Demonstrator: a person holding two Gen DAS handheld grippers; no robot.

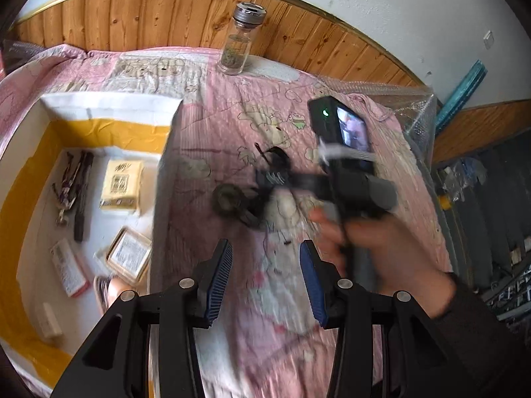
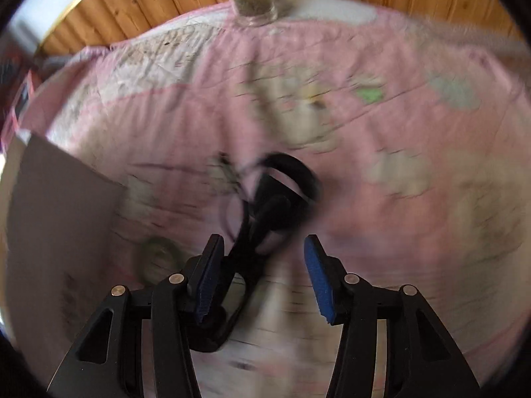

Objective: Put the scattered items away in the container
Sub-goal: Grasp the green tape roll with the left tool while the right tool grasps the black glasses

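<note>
**Both grippers wide over the pink quilt, black strap between the right fingers**

Right up close, the left gripper [image 1: 265, 278] hangs with its blue-padded fingers [image 1: 217, 278] spread wide, nothing between them, only pink quilt [image 1: 285, 298] below. Just ahead the right gripper [image 1: 272, 179] reaches in, blurred, a hand [image 1: 381, 252] wrapped round its grip, its small screen lit. From its own camera the right gripper [image 2: 262, 275] is spread wide too, and a black strap [image 2: 245, 265] lies in the gap, running against the left-side pad [image 2: 207, 275]; whether the pad presses it I cannot tell. The strap leads on to a black looped bundle [image 2: 285, 192] lying on the quilt near the middle. A dark round ring [image 1: 227, 199] sits just beside that bundle, toward the box. The box [image 1: 109, 106] stands at the quilt's left edge, white walls banded with yellow tape. Inside it: a yellow packet [image 1: 121, 185], a clear-lidded case [image 1: 129, 255], a white and pink pack [image 1: 68, 268], a dark pen-like bunch [image 1: 74, 189]. At the far edge, against the wood panelling [image 1: 166, 16], a glass jar [image 1: 240, 39] stands upright
</note>
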